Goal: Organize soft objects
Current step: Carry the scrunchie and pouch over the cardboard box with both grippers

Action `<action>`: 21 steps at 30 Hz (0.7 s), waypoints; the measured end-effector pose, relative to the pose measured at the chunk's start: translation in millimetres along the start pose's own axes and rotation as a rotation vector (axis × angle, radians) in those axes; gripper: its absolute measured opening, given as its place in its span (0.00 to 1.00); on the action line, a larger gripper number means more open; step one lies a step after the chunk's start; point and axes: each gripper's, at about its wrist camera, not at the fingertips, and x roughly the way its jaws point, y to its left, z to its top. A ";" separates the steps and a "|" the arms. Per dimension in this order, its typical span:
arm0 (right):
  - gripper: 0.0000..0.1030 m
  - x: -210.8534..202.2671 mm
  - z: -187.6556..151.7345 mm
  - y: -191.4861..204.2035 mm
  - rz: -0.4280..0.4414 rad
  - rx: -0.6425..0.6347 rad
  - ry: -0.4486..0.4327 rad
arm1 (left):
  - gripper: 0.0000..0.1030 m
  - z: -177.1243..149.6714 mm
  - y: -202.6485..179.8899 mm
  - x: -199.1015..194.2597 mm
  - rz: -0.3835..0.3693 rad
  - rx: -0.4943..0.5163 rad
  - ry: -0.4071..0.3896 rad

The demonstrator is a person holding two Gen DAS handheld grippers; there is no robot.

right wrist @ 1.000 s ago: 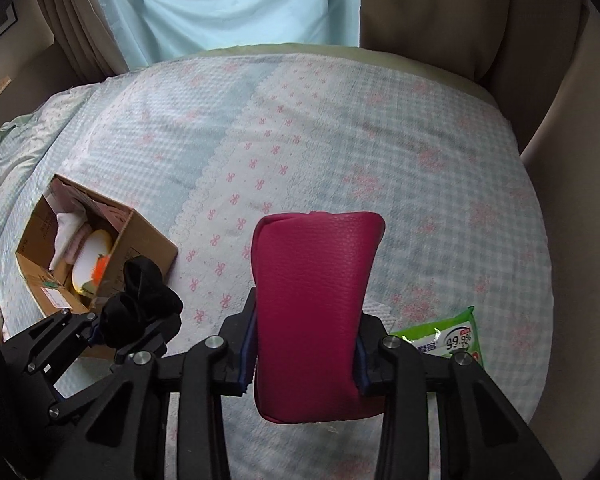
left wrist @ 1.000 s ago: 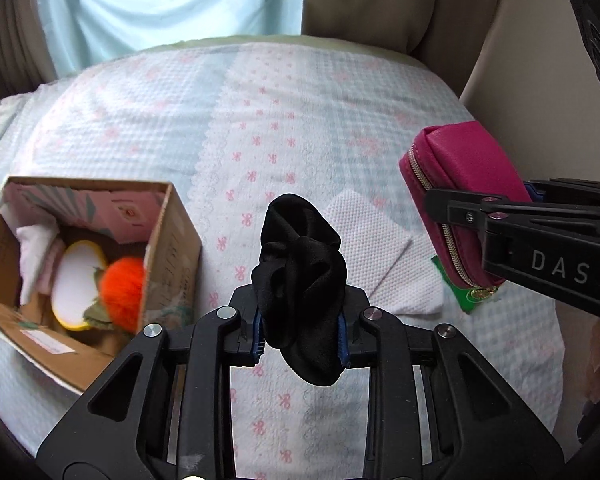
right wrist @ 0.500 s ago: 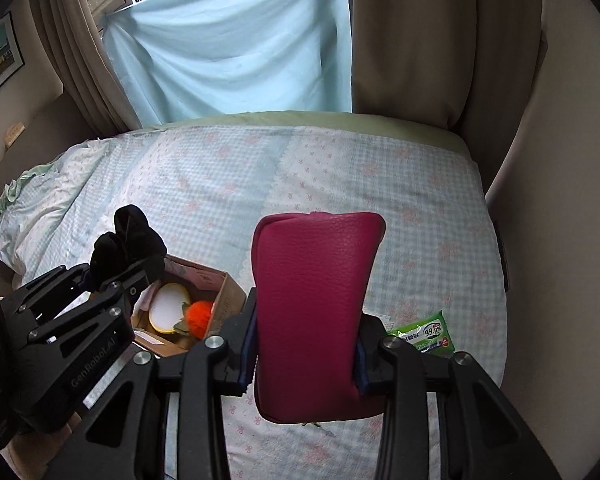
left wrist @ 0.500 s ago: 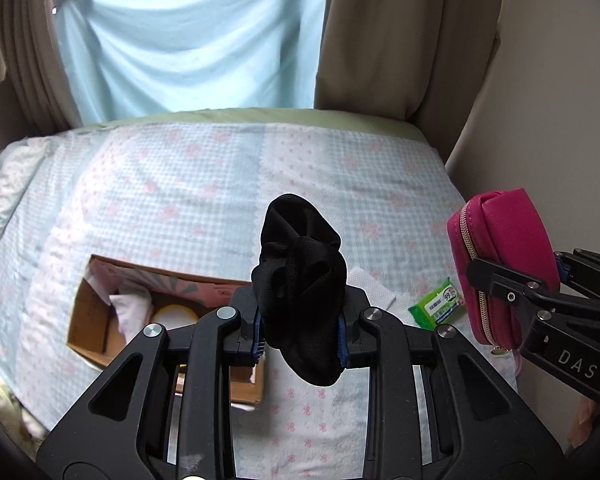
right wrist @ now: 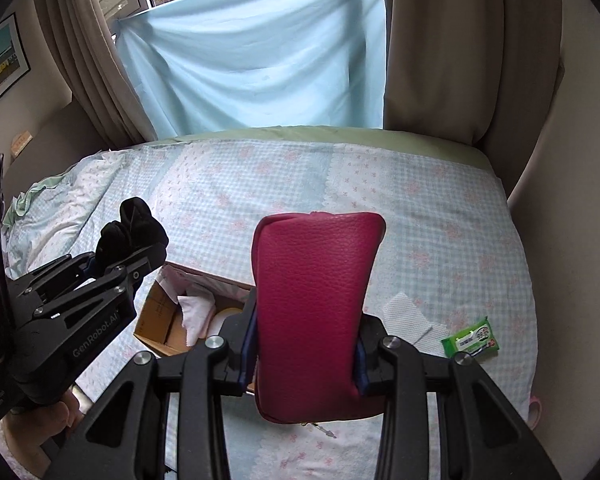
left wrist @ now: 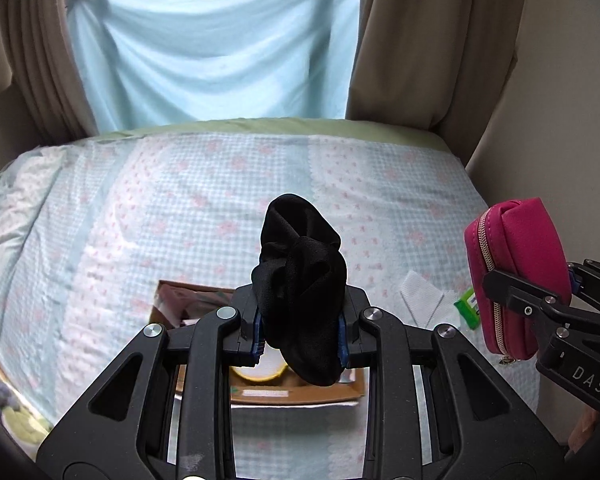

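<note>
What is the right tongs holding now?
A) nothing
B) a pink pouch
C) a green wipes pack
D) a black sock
B: the right tongs are clamped on the pink pouch; the black sock is in the left tongs, and the wipes pack lies on the bed.

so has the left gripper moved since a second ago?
Yes. The left gripper, shut on the sock, has risen and pulled back from the bed.
</note>
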 end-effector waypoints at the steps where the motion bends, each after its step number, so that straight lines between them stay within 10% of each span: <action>1: 0.34 5.1 1.0 8.5 -0.002 0.017 0.006 | 0.23 1.2 11.9 1.3 -0.007 0.007 0.010; 21: 0.34 129.4 -16.2 100.0 -0.063 0.338 0.213 | 0.23 -42.1 155.3 112.3 -0.081 0.208 0.315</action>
